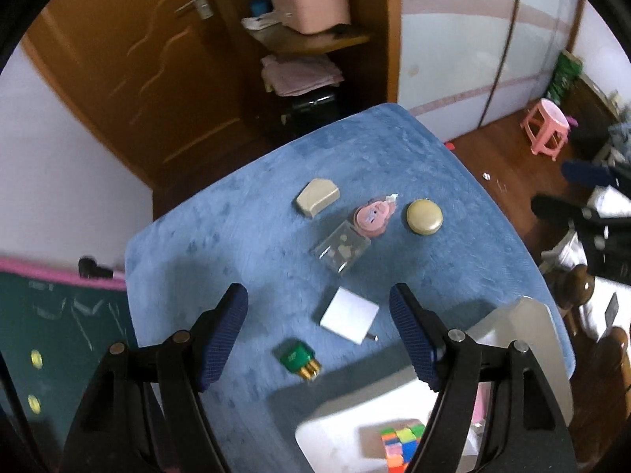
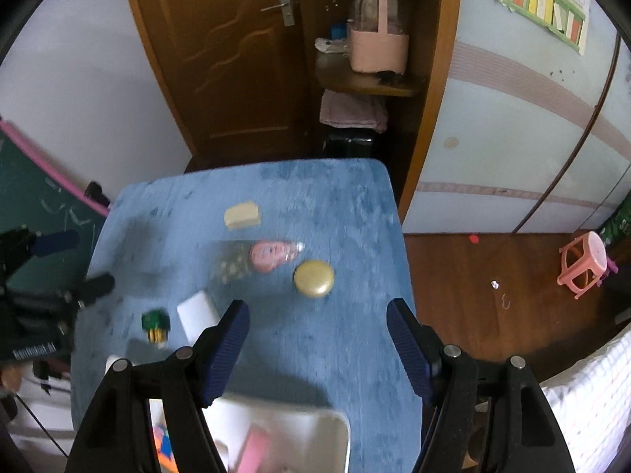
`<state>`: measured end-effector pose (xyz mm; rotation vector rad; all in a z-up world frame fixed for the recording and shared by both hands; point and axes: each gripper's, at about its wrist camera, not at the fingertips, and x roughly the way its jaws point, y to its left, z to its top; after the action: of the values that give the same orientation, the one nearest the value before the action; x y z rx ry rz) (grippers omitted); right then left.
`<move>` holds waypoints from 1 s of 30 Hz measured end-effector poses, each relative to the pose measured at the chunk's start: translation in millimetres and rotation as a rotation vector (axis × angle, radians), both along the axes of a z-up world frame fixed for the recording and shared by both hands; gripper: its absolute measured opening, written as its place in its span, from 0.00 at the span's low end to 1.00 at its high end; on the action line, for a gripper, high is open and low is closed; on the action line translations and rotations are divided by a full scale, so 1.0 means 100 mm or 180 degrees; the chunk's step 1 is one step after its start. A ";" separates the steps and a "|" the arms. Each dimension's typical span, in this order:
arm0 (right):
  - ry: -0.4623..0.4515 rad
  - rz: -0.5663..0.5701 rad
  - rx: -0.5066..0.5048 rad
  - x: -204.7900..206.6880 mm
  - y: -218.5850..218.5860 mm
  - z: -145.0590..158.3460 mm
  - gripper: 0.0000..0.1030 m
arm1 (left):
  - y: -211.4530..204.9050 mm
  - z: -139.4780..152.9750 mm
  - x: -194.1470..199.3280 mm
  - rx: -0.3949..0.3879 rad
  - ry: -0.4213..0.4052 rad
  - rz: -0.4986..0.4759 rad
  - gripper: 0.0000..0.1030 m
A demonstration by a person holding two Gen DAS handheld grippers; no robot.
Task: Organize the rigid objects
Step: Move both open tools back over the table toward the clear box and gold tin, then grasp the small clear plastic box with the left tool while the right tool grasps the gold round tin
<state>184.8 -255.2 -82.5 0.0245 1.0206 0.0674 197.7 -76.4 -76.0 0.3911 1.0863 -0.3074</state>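
On the blue table lie a beige wedge block (image 1: pixel 317 196) (image 2: pixel 242 215), a round olive case (image 1: pixel 424 216) (image 2: pixel 314 278), a pink face-shaped item (image 1: pixel 372 216) (image 2: pixel 271 255), a clear packet (image 1: pixel 342 251) (image 2: pixel 232 264), a white flat square (image 1: pixel 349 314) (image 2: pixel 197 315) and a green item with gold pins (image 1: pixel 299 359) (image 2: pixel 155 324). A white bin (image 1: pixel 524 327) (image 2: pixel 299 429) at the near edge holds a colour cube (image 1: pixel 402 445). My left gripper (image 1: pixel 318 335) is open above the white square. My right gripper (image 2: pixel 318 339) is open, empty, over bare cloth.
The blue table (image 1: pixel 221 236) (image 2: pixel 347 205) ends at a wooden door and shelf with a pink basket (image 2: pixel 378 47). A pink stool (image 1: pixel 547 126) (image 2: pixel 583 262) stands on the wooden floor at right. A green chalkboard (image 1: pixel 51 315) is at left.
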 end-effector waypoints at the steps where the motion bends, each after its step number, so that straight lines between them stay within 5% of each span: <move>1: 0.0011 -0.0018 0.0000 0.07 -0.01 -0.02 0.71 | -0.02 -0.03 0.04 0.0025 0.0007 -0.0047 0.75; 8: 0.0324 -0.0024 0.0107 0.60 -0.01 -0.46 0.71 | -0.23 -0.54 0.39 0.0246 0.0207 -0.0550 0.75; 18: 0.0922 0.0080 0.0026 0.93 0.18 -1.44 0.71 | -0.35 -1.21 0.74 0.0237 0.0598 -0.0830 0.75; 30: 0.1183 0.0080 -0.0048 1.09 0.21 -1.86 0.71 | -0.53 -1.65 0.90 0.0428 0.0793 -0.0978 0.75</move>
<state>294.3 -233.7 -268.6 0.0105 1.3929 0.0797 288.0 -129.0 -240.9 0.6553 1.2954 -0.5685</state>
